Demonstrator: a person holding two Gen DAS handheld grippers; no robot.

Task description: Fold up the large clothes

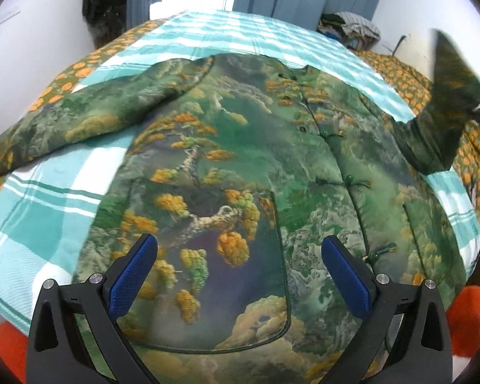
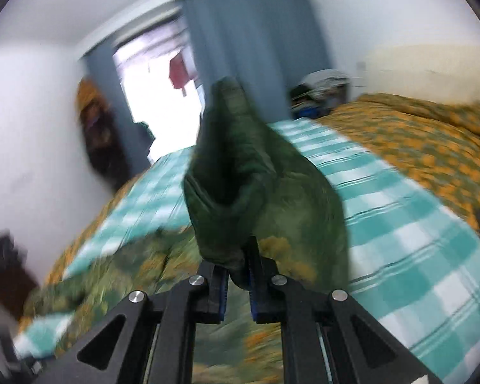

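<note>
**Right sleeve lifted, ready to cross the jacket**

We had the padded jacket (image 1: 240,166) spread front-up on the bed (image 1: 48,211), over the teal checked sheet (image 1: 41,192). In the left wrist view its long axis ran from the hem, at the bottom of the frame just beyond our left gripper (image 1: 240,275), up to the collar near the top centre, with the knotted button line (image 1: 335,160) running right of centre.

The left jaws stood released and empty, hovering above the lower front by the pocket (image 1: 240,288). The right gripper (image 2: 238,275) was clenched on the cuff end of the right sleeve (image 2: 240,166); in the right wrist view the fabric stood up from the jaws toward the top centre, blurred. In the left wrist view that same sleeve rose at the right edge of the frame, its tip pointing up and clear of the bed.

The other sleeve (image 1: 80,115) lay flat, stretching toward the left edge.

We judged the coming move to turn on this: the jacket's body lay leftward of the raised sleeve, so the sleeve should swing across the long axis, toward the button line. The right hand was the nearer one.
</note>
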